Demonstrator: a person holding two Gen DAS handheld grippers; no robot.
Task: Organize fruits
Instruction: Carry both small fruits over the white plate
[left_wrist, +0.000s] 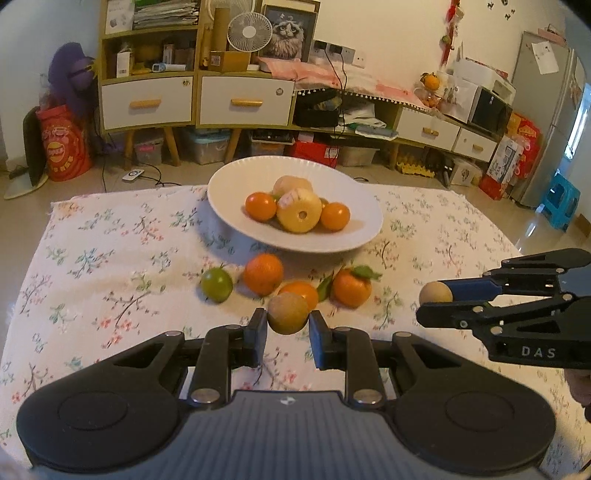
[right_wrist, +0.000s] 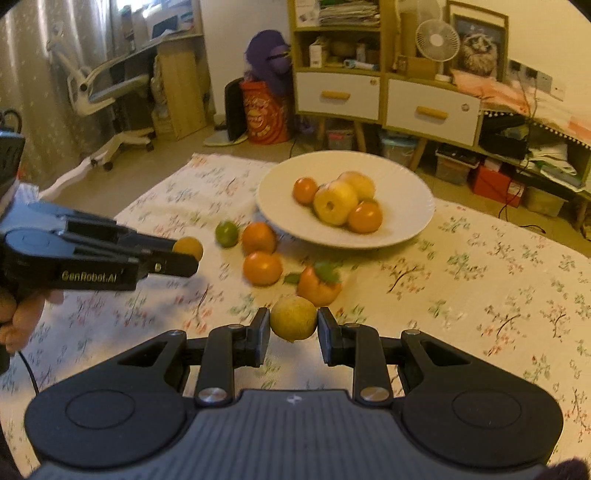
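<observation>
My left gripper (left_wrist: 288, 326) is shut on a round brownish-yellow fruit (left_wrist: 287, 312), held above the floral cloth. My right gripper (right_wrist: 294, 328) is shut on a similar yellowish fruit (right_wrist: 294, 316). Each gripper shows in the other's view, the right gripper (left_wrist: 433, 300) at the right and the left gripper (right_wrist: 186, 256) at the left. A white plate (left_wrist: 229, 181) (right_wrist: 410, 225) further back holds two oranges, a yellow apple (left_wrist: 299, 215) and a paler fruit. Before the plate lie a green citrus (left_wrist: 217, 285) and three oranges (left_wrist: 263, 274), one of them leafy (left_wrist: 351, 288).
The floral cloth (left_wrist: 110, 266) covers the table. Behind it stand wooden cabinets with white drawers (left_wrist: 147, 103), storage boxes on the floor, a fridge (left_wrist: 546, 110) and a blue stool (left_wrist: 559, 201). A hand (right_wrist: 18, 317) grips the left tool.
</observation>
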